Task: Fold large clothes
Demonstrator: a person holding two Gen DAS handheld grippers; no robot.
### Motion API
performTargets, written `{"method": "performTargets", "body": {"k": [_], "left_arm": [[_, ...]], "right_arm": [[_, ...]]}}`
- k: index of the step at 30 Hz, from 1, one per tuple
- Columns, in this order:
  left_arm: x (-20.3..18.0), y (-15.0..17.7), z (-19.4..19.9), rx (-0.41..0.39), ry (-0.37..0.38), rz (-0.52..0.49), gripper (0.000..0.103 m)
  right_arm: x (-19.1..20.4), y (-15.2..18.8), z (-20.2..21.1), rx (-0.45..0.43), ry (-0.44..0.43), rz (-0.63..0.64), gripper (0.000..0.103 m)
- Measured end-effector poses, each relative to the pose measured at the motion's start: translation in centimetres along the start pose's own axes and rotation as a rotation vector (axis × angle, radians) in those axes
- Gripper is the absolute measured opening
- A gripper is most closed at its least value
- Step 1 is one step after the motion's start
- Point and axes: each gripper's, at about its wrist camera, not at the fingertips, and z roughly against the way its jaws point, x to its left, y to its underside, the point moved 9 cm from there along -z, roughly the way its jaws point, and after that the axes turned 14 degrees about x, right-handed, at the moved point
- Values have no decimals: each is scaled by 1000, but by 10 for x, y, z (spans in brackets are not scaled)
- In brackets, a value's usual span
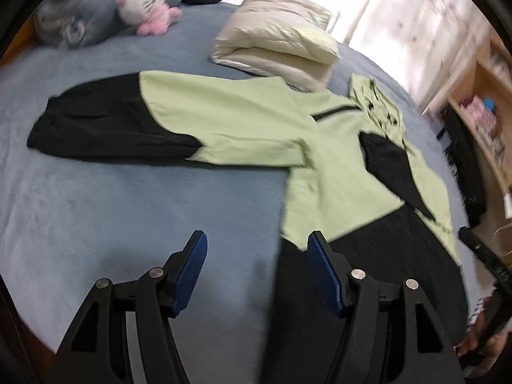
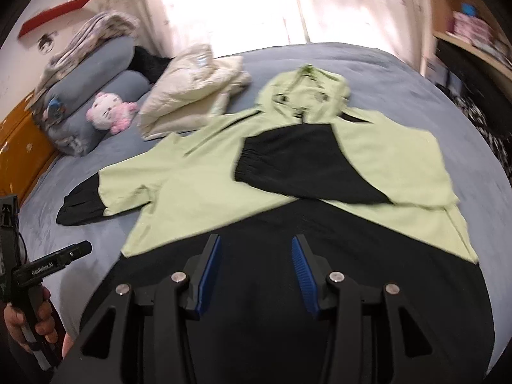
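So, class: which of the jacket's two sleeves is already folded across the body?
The right sleeve: its black cuff lies on the jacket's green chest. The left sleeve is spread flat on the bed, pointing toward the plush cat.

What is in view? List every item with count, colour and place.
jacket: one, light green and black, spread flat on the bed, one sleeve folded across its chest, the other stretched out
bed cover: one, grey-blue, under everything
folded coat: one, cream, beyond the jacket
plush cat: one, white and pink, against the pillows
pillows: stacked, grey, at the headboard
left gripper: black with blue pads, open, empty
right gripper: same, open, empty, over the black hem
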Motion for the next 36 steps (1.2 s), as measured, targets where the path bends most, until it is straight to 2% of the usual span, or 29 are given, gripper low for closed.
{"method": "performTargets", "body": {"k": [4, 7, 14, 21, 23, 26, 27, 28, 30, 31, 33, 34, 36], "left_arm": [[44, -19, -3, 4, 79, 47, 64], [75, -33, -9, 1, 157, 100, 64], [141, -62, -28, -43, 293, 277, 64], [203, -98, -31, -139, 324, 445, 63], [219, -106, -29, -176, 297, 487, 59], [241, -114, -24, -224, 220, 542, 39], [248, -115, -24, -232, 185, 563, 21], [252, -116, -24, -234, 160, 574, 8], [255, -116, -24, -235, 130, 572, 5], [249, -118, -20, -245, 84, 541, 3], [229, -122, -8, -262, -11, 457, 2], [221, -123, 0, -269, -34, 418, 2], [178, -131, 19, -292, -75, 304, 2]], "right_arm": [[45, -22, -18, 1, 1, 71, 46], [79, -33, -33, 15, -44, 103, 46], [138, -46, -70, 54, -83, 180, 46], [160, -47, -92, 69, -93, 219, 46], [160, -47, -95, 66, -91, 221, 46], [156, -46, -100, 73, -90, 215, 46], [153, -45, -102, 77, -91, 210, 46], [151, -45, -103, 79, -92, 205, 46], [143, -43, -106, 84, -94, 189, 46], [140, -43, -106, 85, -95, 180, 46], [132, -42, -106, 83, -101, 160, 46], [126, -41, -105, 82, -105, 146, 46], [115, -41, -102, 75, -114, 121, 46]]}}
